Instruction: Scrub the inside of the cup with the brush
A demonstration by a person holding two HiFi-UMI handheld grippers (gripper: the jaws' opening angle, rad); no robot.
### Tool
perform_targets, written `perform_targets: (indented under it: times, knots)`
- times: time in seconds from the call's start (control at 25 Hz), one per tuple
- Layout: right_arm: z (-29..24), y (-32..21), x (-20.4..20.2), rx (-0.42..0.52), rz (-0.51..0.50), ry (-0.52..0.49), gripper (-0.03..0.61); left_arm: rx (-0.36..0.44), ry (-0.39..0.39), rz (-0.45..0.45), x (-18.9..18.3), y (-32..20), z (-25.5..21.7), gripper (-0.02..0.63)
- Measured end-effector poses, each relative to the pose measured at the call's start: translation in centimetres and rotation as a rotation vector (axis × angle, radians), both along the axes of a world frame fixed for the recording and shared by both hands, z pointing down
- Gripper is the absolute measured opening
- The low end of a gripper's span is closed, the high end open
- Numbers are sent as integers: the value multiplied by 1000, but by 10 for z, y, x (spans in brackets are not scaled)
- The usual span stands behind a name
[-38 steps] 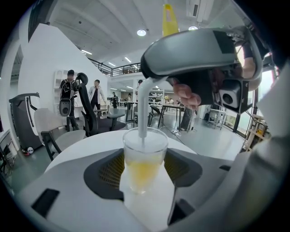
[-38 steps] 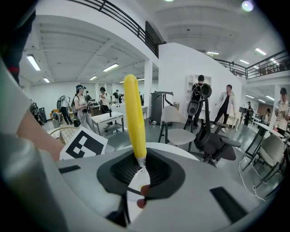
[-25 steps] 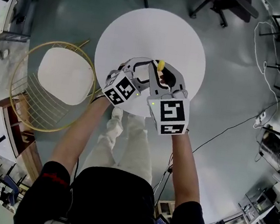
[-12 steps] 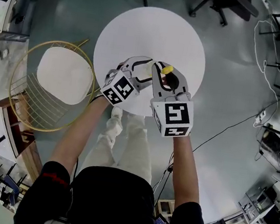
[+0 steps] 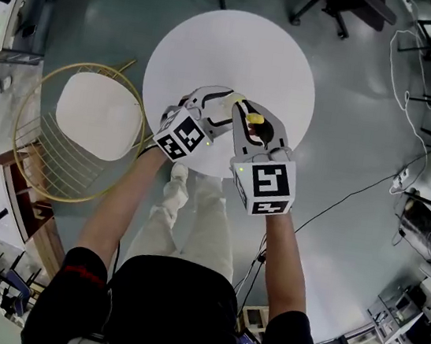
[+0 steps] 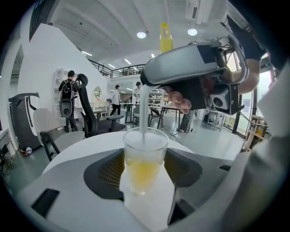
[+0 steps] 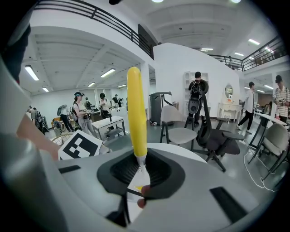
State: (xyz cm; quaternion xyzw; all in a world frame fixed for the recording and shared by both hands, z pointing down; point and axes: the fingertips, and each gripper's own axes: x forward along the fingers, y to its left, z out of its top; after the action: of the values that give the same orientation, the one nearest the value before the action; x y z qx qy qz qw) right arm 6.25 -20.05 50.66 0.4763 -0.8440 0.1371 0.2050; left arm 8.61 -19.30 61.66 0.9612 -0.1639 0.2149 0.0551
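Observation:
A clear glass cup (image 6: 145, 158) sits between the pads of my left gripper (image 6: 144, 181), which is shut on it. Something yellow shows in the cup's lower half. The brush's white stem (image 6: 144, 113) runs down into the cup from above, with its yellow handle (image 6: 166, 38) on top. My right gripper (image 7: 140, 174) is shut on the brush just below the yellow handle (image 7: 137, 113), which stands upright. In the head view both grippers meet over the near edge of the round white table (image 5: 241, 44): left gripper (image 5: 221, 103), right gripper (image 5: 252, 125), the handle tip (image 5: 255, 119) between its jaws.
A gold wire chair with a white seat (image 5: 100, 115) stands left of the table. Dark office chairs (image 5: 334, 5) stand beyond it. A cable (image 5: 355, 195) trails over the floor at the right. People stand far off in the hall.
The right gripper has drawn slightly back towards me, and the yellow handle tip has shifted down and right in the head view. The left gripper with the cup has stayed put.

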Motion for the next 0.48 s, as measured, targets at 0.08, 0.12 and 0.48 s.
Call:
perform_targets:
  times: [0.08, 0.12, 0.48]
  knots:
    - [0, 1, -1, 6, -3, 3, 51, -1, -1, -1, 0, 1, 0, 287]
    - [0, 1, -1, 10, -5, 4, 51, 0, -1, -1, 0, 1, 1, 287]
    - [-6, 1, -2, 19, -15, 3, 51, -7, 15, -8, -1, 1, 2, 287]
